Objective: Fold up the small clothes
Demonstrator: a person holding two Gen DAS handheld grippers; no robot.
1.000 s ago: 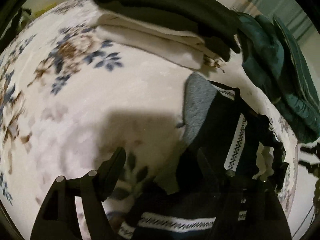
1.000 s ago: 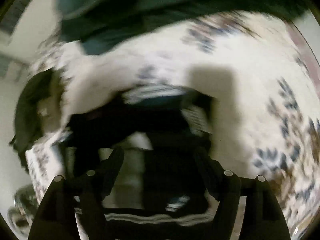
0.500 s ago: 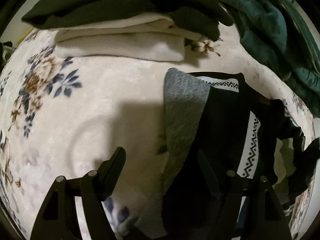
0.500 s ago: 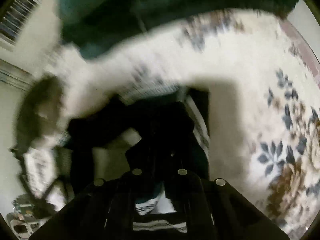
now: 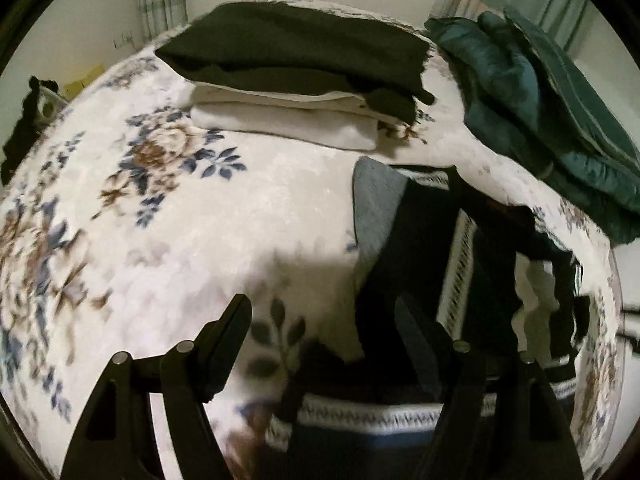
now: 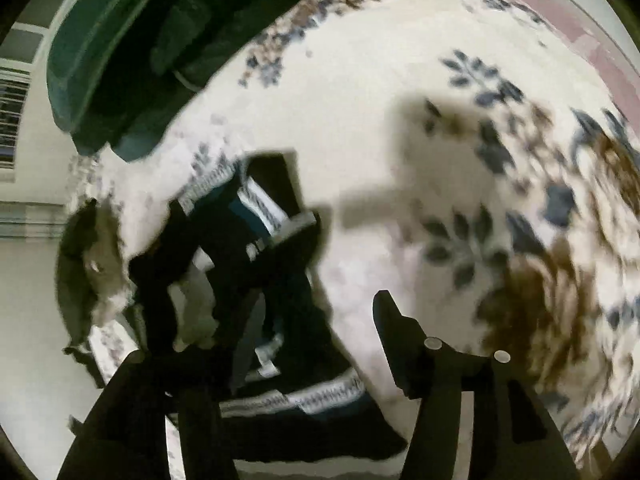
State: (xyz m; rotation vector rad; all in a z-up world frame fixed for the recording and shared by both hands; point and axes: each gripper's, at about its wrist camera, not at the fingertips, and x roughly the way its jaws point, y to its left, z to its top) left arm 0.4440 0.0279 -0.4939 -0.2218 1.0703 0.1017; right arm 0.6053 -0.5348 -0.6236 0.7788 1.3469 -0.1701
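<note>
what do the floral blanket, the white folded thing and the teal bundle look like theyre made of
Floral blanket: seems a plush fleece, matte, with a soft embossed nap.
White folded garment: looks like thick, soft cotton or fleece knit, with rounded, padded fold edges.
Teal bundle: probably velvet or a satiny quilted fabric, with a slight sheen on its creases and piped edges.

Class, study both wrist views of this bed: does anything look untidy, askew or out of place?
Yes. The dark patterned garment lies crumpled and twisted near the bed's edge, its white zigzag trim running in different directions, unlike the neatly folded stack behind it. The teal jacket is also heaped loosely.
</note>
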